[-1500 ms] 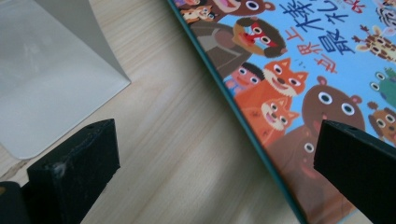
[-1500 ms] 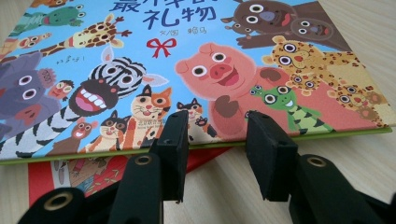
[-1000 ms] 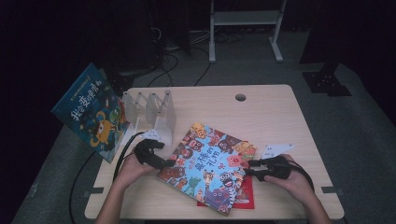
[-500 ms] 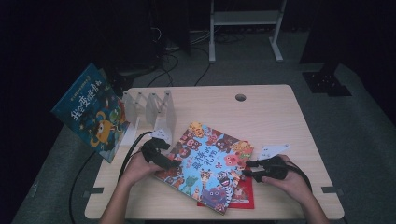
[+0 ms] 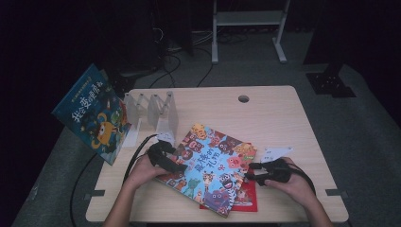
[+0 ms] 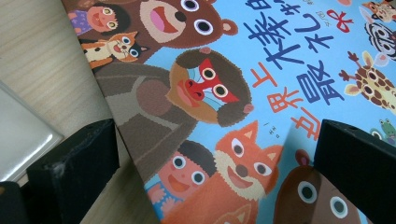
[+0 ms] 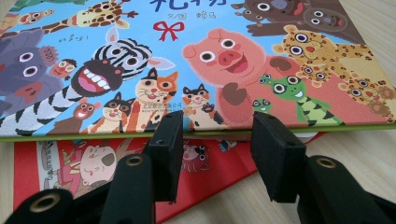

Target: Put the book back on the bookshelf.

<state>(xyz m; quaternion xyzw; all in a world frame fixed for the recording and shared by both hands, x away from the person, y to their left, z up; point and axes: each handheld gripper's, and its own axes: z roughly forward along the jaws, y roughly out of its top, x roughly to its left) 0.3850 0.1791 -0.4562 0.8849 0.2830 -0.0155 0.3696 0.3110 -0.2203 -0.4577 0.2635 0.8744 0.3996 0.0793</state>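
High view: the animal picture book [image 5: 213, 168] lies flat on the counter [image 5: 283, 118], long axis slanting away from the file rack [image 5: 151, 111], atop a red book [image 5: 248, 198]. Left tongs [image 6: 210, 154] view: jaws released, straddling the book's edge. Right tongs [image 7: 215, 140] view: jaws have just been opening, parted at the book's edge, clasping nothing.

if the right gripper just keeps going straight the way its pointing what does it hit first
Most likely the near edge of the blue animal-cover picture book, right ahead of the right gripper. Its open jaws hover over the red book underneath; their height above it is unclear.
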